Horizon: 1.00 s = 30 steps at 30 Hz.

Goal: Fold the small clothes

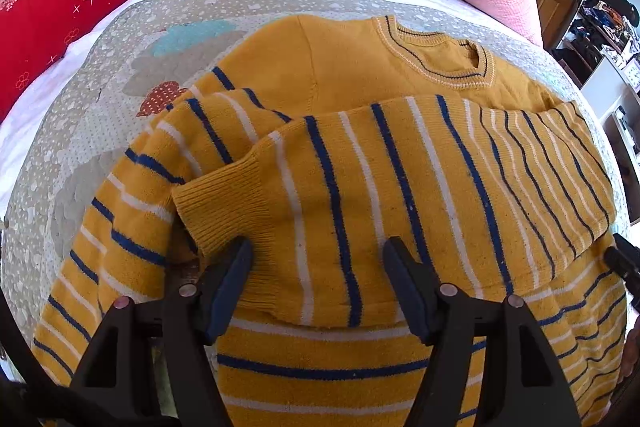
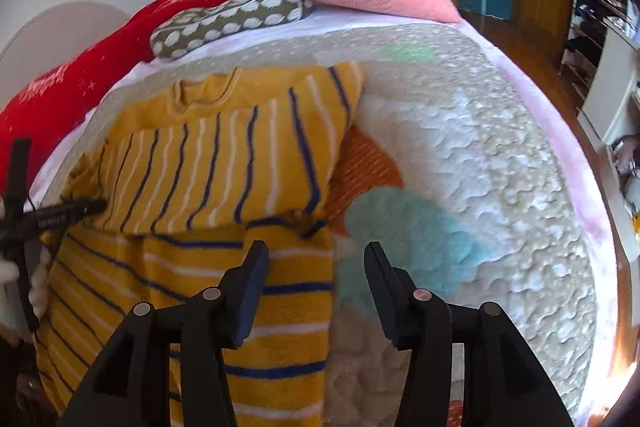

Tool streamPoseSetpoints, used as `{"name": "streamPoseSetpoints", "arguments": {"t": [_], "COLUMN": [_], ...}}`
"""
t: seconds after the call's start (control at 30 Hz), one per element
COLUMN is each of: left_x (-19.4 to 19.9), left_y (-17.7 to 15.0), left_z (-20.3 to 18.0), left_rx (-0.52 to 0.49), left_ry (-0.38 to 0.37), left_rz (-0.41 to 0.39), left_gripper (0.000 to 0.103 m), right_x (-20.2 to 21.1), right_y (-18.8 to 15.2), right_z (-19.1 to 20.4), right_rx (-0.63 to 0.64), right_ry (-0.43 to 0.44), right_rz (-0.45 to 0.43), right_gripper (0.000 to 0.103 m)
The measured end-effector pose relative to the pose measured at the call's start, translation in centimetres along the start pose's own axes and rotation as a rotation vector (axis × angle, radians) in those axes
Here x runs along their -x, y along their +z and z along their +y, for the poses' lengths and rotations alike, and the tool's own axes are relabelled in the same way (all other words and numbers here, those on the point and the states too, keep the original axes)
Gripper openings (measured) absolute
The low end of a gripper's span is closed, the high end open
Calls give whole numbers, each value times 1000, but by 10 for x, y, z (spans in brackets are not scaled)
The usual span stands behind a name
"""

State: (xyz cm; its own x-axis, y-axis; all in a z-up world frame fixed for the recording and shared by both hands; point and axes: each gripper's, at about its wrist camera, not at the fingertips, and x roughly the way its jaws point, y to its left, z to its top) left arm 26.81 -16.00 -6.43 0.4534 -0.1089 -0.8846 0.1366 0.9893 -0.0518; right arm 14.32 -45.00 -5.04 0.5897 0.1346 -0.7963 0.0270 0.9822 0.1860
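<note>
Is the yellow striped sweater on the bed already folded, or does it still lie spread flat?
Partly folded. One sleeve lies across the sweater body, its cuff near the other side. The lower part is still spread out.

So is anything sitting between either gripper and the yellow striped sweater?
Nothing visible. The left gripper hangs open right over the folded sleeve of the sweater; the right gripper hangs open over its hem edge on the quilt.

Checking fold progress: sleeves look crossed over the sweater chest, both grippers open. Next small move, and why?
Probably bring the left gripper and right gripper down to the bottom hem of the yellow striped sweater and pinch it. Both sleeves already lie across the chest, the lower body is still flat on the quilt, and neither gripper holds anything.
</note>
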Motion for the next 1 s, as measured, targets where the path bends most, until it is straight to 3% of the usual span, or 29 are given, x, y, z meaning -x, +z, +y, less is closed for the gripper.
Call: {"name": "streamPoseSetpoints", "arguments": {"t": [0.07,0.17,0.23,0.3,0.4,0.53,0.7,0.77,0.87,1.0], "left_x": [0,0,0,0,1,18,84,113,157,203], "left_y": [0,0,0,0,0,2,-23,-46,-96,-167], "left_z": [-1,-1,-1,-1,1,20,69,94,140,201], "left_rx": [2,3,0,-1,-2,49,106,140,216,374], "left_ry": [8,13,12,8,-2,-55,-12,10,86,152], "left_rz": [0,-2,-3,-6,-5,-17,-135,-178,-231,-275], "left_gripper": [68,68,69,69,69,64,64,64,65,66], "right_x": [-13,-29,-35,-36,-23,16,67,78,76,59], "right_y": [2,24,42,52,44,32,29,29,31,12], "right_z": [16,23,4,-26,-47,-25,15,46,111,233], "right_rx": [60,115,57,-47,-154,-84,-23,11,94,282], "right_ry": [-32,-147,-299,-449,-343,-315,-282,-217,-46,207], "right_rz": [-3,-49,-75,-69,-53,-81,-133,-147,-120,-59], "right_gripper": [63,63,68,90,92,92,92,91,88,84]}}
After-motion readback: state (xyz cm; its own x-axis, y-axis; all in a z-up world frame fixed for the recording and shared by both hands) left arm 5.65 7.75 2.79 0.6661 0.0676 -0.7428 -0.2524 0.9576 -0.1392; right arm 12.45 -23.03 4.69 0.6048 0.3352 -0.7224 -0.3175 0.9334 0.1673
